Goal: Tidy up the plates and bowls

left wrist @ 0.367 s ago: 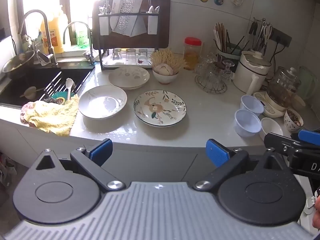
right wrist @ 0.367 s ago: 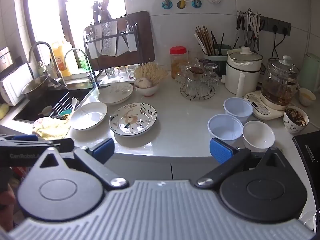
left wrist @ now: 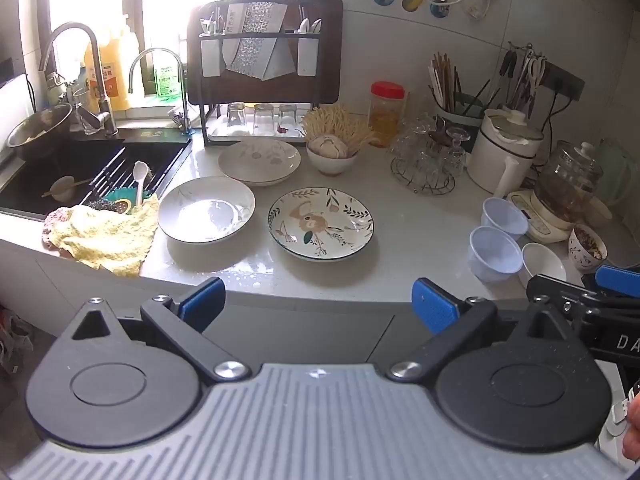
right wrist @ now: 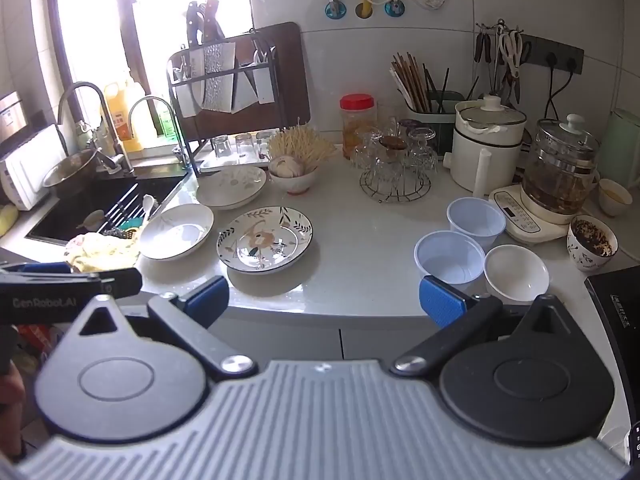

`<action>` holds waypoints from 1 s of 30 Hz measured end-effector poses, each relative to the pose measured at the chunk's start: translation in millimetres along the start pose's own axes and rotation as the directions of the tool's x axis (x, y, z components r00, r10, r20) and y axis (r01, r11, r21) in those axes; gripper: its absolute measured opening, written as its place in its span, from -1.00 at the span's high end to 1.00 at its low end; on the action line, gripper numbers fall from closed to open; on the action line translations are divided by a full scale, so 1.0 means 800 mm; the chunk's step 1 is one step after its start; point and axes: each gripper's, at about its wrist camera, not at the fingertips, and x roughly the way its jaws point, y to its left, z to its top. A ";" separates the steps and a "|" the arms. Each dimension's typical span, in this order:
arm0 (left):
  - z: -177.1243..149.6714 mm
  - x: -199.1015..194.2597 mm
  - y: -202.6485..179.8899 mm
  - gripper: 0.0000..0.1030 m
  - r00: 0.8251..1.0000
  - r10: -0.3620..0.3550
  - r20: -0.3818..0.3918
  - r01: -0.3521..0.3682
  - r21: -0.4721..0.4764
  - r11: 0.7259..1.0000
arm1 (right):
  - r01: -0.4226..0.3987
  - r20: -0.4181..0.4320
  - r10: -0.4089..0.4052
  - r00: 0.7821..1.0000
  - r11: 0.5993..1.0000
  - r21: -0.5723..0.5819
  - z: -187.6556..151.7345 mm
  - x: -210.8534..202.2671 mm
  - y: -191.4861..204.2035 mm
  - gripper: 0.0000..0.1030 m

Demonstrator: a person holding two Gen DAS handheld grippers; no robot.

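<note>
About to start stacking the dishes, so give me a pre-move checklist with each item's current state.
1. Left gripper open and holding nothing: ok.
2. Right gripper open and holding nothing: ok.
3. Floral plate lies flat, apart from the white plate beside it: ok.
4. Two plastic bowls and the small white bowl upright near the counter's front edge: ok.
5. White plate dry: not ok, a pool of water sits in it.
6. Yellow cloth free of the white plate's rim: cannot tell, the two sit very close.
</note>
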 end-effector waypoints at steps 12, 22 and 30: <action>0.003 -0.004 0.005 -0.96 1.000 -0.004 0.008 0.004 0.008 1.000 | 0.002 0.017 -0.002 1.000 1.000 0.016 -0.003 -0.004 -0.008 -1.00; 0.003 -0.010 0.005 -0.96 1.000 -0.004 0.010 0.004 0.006 1.000 | 0.002 0.022 -0.003 1.000 1.000 0.021 -0.005 -0.008 -0.008 -1.00; 0.005 -0.013 0.008 -0.96 1.000 0.003 0.015 -0.003 -0.003 1.000 | 0.011 0.037 -0.012 0.999 1.000 0.021 -0.005 -0.013 -0.006 -1.00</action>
